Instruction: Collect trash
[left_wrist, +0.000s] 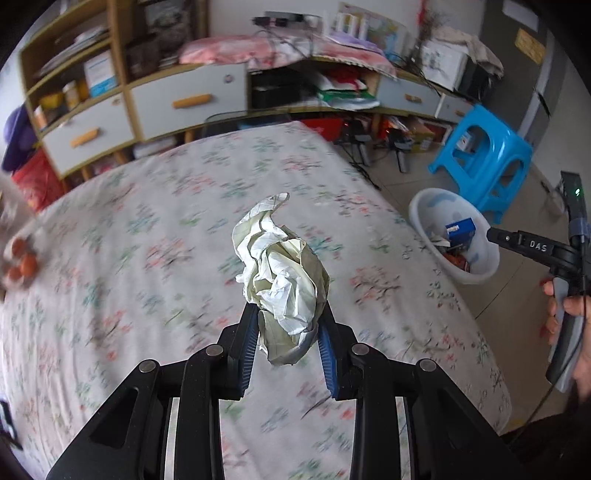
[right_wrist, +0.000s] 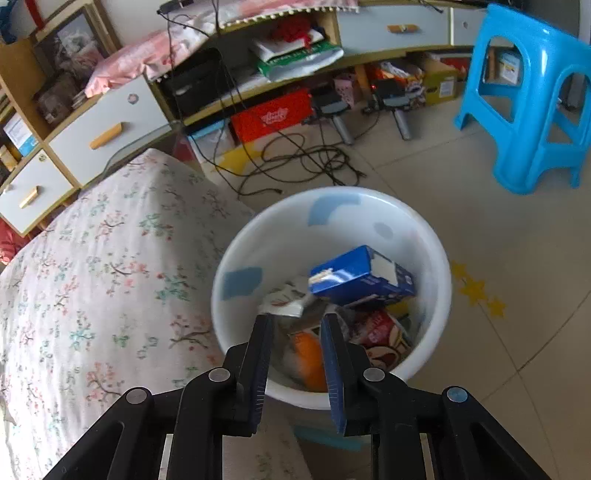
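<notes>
While right tongs (right_wrist: 295, 325) tilt binward, left tongs (left_wrist: 288, 317) pinch paper (left_wrist: 284, 273).

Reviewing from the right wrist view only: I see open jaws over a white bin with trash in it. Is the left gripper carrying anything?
Observer: Yes. The left gripper is shut on a crumpled paper, which sticks up past the fingertips.
Operator: Is it over the bin too?
Observer: No. It hangs above the flowered bed; the bin sits on the floor off to its right, with the right gripper tip above its rim.
Operator: Anything else left on the bed?
Observer: At the far left edge lie some round orange things, too blurred to identify.
</notes>
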